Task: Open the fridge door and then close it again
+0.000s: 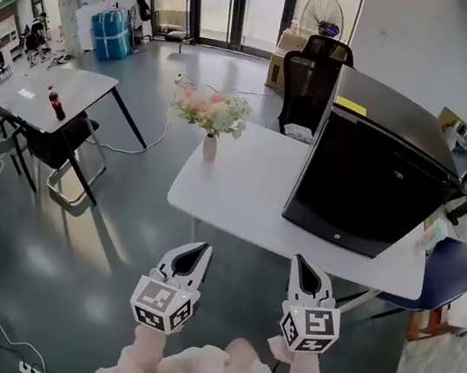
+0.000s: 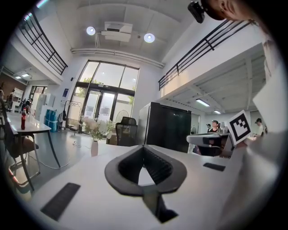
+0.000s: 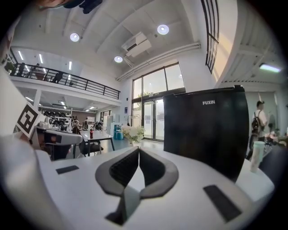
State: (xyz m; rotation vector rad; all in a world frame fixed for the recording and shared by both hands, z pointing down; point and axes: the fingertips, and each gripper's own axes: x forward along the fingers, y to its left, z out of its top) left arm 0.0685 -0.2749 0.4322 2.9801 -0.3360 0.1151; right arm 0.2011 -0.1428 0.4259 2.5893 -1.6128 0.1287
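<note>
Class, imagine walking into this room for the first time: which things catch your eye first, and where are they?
The black fridge dominates, standing door shut on the right side of the white table. A vase of pale flowers stands at the table's far left corner. Low in the head view, the left gripper and right gripper point toward the table, both shut and empty.

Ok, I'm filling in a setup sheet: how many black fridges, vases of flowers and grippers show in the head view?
Black fridge: 1
Vase of flowers: 1
Grippers: 2, the left gripper and the right gripper, both shut and empty
Total: 4
</note>
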